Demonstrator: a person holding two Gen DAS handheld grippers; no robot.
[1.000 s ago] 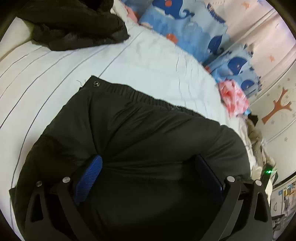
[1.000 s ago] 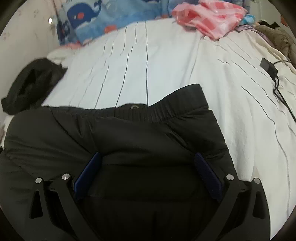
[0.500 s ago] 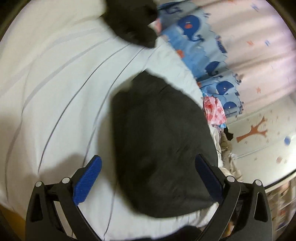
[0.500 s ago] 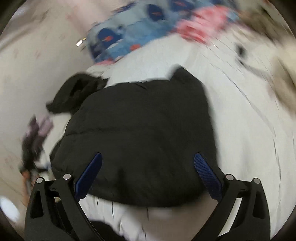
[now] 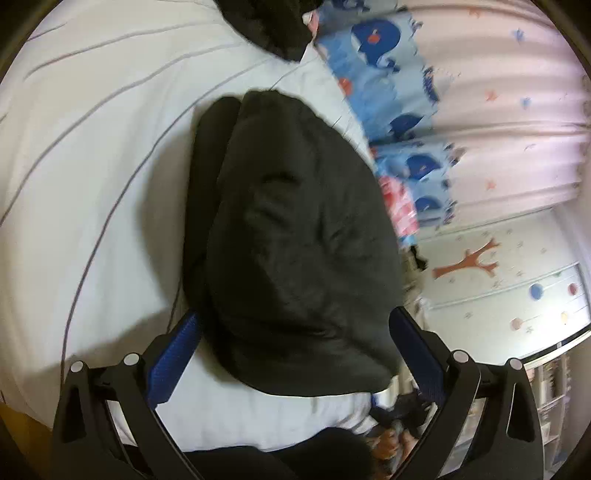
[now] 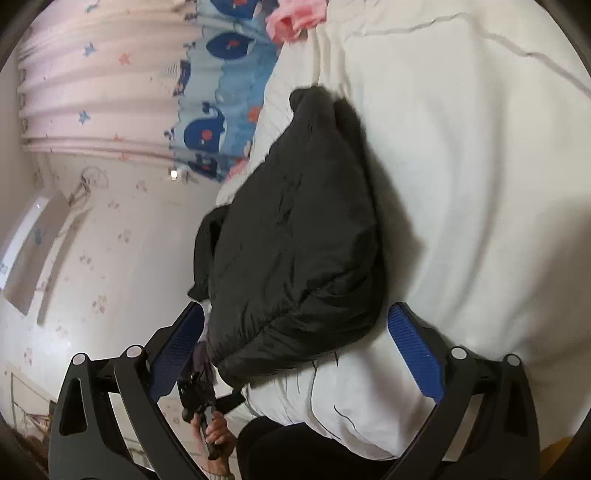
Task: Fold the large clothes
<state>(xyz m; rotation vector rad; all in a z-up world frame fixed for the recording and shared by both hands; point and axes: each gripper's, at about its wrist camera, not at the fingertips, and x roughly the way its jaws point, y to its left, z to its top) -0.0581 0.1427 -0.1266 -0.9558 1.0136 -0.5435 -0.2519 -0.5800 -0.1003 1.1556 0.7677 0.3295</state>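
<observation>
The black padded garment (image 5: 295, 221) lies as a folded, puffy bundle near the front edge of the white striped bed (image 5: 92, 147). My left gripper (image 5: 291, 321) is open and hovers over the bundle's near end, with nothing between its blue pads (image 5: 173, 354). The right wrist view shows the same garment (image 6: 303, 221) from the other side. My right gripper (image 6: 295, 314) is also open above its near end and holds nothing. Both grippers appear clear of the cloth.
Another dark garment (image 5: 269, 26) lies at the far end of the bed. Whale-print blue bedding (image 5: 380, 74) and a pink cloth (image 6: 295, 18) sit along the pink curtain. A person's hand (image 6: 214, 424) and a dark-clad leg (image 6: 295, 450) are at the bed's front edge.
Both grippers have drawn back and up from the garment and rolled sideways. The garment, spread under the jaws a second ago, now lies as a compact bundle.
</observation>
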